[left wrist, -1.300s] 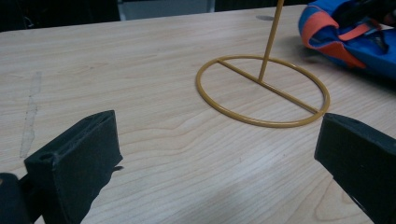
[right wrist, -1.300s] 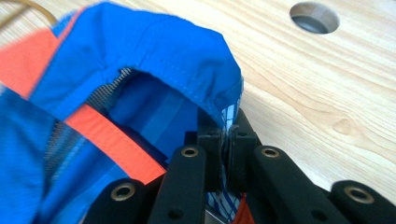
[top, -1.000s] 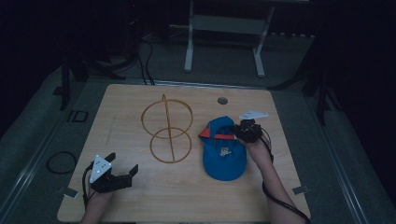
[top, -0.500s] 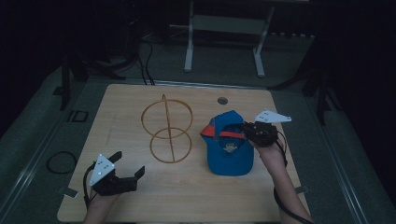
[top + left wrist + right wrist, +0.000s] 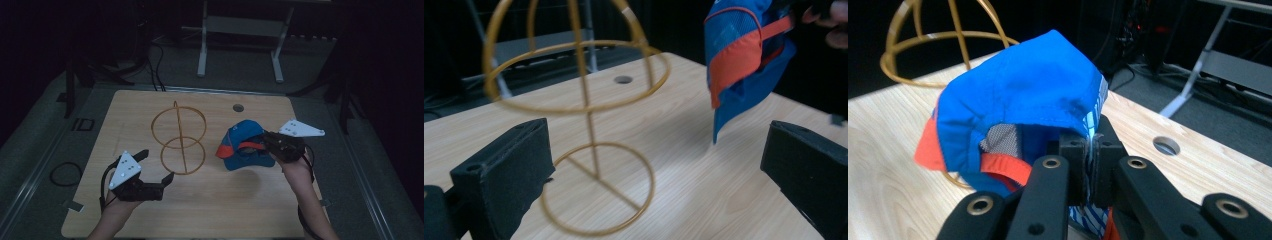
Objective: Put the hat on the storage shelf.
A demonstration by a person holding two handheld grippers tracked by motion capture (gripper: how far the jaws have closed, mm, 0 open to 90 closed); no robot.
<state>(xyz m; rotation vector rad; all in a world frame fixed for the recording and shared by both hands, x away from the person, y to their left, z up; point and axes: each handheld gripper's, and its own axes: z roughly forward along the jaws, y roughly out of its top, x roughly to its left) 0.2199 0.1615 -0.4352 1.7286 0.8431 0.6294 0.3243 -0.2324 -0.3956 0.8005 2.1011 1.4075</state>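
Observation:
A blue cap (image 5: 245, 145) with an orange brim hangs lifted off the table at the right, its shadow on the wood below. My right gripper (image 5: 270, 142) is shut on the cap's edge; in the right gripper view the blue cloth (image 5: 1023, 95) is pinched between the two black jaws of the right gripper (image 5: 1090, 160). A gold wire hat stand (image 5: 179, 140) rises from the middle of the wooden table (image 5: 150, 210). My left gripper (image 5: 156, 165) stands open at the front left, pointed at the stand's base ring (image 5: 596, 187). The cap (image 5: 744, 60) shows beyond it, to the right.
A round hole (image 5: 238, 107) sits in the tabletop near its far edge. Beyond the table stands a grey metal frame (image 5: 240, 30) on the floor. A black cable loop (image 5: 65, 173) lies on the floor at the left.
My right gripper has raised the cap off the table and carried it slightly right. My left gripper has crept a little toward the stand.

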